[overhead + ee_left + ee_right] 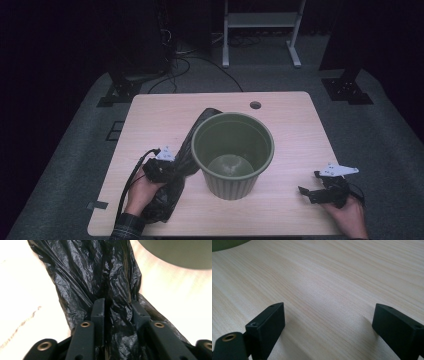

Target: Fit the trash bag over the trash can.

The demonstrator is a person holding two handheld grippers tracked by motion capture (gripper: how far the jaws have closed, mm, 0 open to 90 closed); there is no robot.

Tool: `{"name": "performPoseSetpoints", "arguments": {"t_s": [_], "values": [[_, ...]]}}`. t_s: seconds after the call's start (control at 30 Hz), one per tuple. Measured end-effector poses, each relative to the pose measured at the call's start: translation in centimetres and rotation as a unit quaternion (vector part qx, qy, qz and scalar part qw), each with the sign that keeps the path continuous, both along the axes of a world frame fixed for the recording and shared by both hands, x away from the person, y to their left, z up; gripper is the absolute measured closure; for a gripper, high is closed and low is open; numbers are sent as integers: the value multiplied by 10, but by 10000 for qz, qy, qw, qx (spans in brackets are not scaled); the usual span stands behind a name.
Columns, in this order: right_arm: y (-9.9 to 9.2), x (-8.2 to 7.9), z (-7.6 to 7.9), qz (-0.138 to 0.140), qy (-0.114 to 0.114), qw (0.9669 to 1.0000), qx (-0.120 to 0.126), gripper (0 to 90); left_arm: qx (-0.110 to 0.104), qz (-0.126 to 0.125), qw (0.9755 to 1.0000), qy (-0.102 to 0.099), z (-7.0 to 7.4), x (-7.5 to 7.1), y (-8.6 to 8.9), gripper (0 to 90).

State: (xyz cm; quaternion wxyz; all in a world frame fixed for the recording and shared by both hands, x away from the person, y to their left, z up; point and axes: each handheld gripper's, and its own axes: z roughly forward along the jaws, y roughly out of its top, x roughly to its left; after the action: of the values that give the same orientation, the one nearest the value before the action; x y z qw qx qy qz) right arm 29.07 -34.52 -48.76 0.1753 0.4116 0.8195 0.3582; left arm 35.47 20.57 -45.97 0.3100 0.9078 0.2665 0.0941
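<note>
Two tools are being held over the worktop (290, 115); the left tool (172, 170) is being clenched on a bunched black bin bag (100, 277), lying just left of the green bin (233, 152) and reaching up toward its rim; the right tool (327, 325) is being kept released, apart at the right. Judged step: gripping the bag; next, lifting it over the rim is being called for.

Black two-jaw grippers (162, 170) with brass-ringed screw holes, grey three-cornered plates, black cable; plaid cuff (126, 226).
</note>
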Motion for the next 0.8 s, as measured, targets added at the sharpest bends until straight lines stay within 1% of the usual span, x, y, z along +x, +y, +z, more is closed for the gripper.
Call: {"name": "performPoseSetpoints", "arguments": {"t_s": [0.1,0.17,0.3,0.37,0.43,0.47,0.5,0.53,0.57,0.63,0.67,0.7,0.73,0.77,0.8], "values": [[0,0,0,0,0,10000,-1,97,-21,-13,10000,73,1,-9,5,745],[0,0,0,0,0,10000,-1,97,-5,-13,10000,63,2,-17,8,753],[0,0,0,0,0,10000,0,97,-45,-35,9999,93,3,-32,15,751],[0,0,0,1,-1,10000,-1,97,-39,0,10000,53,3,-41,20,717],[0,0,0,1,0,10000,-1,97,-15,58,10000,61,3,-47,25,629],[0,0,0,1,-1,10000,-1,97,-25,96,9999,27,4,-49,27,575],[0,0,0,0,0,10000,-1,97,-95,201,9997,-25,5,-51,29,467],[0,0,0,0,0,10000,-1,97,-167,271,9995,-22,7,-52,30,382],[0,0,0,-1,0,10000,-1,97,-226,314,9992,-42,10,-53,31,328],[0,0,0,0,0,10000,-1,97,-346,495,9981,-86,16,-52,30,165],[0,0,0,0,0,10000,-1,98,-404,505,9978,-136,19,-51,28,127],[0,0,0,-1,0,10000,0,97,-479,597,9969,-187,23,-49,25,72],[0,0,0,-4,1,10000,3,97,-504,614,9966,-209,25,-47,22,28],[0,0,0,-1,0,10000,0,97,-594,646,9958,-244,27,-45,18,3],[0,0,0,-1,-1,10000,0,97,-620,646,9956,-259,28,-42,16,0]]}}
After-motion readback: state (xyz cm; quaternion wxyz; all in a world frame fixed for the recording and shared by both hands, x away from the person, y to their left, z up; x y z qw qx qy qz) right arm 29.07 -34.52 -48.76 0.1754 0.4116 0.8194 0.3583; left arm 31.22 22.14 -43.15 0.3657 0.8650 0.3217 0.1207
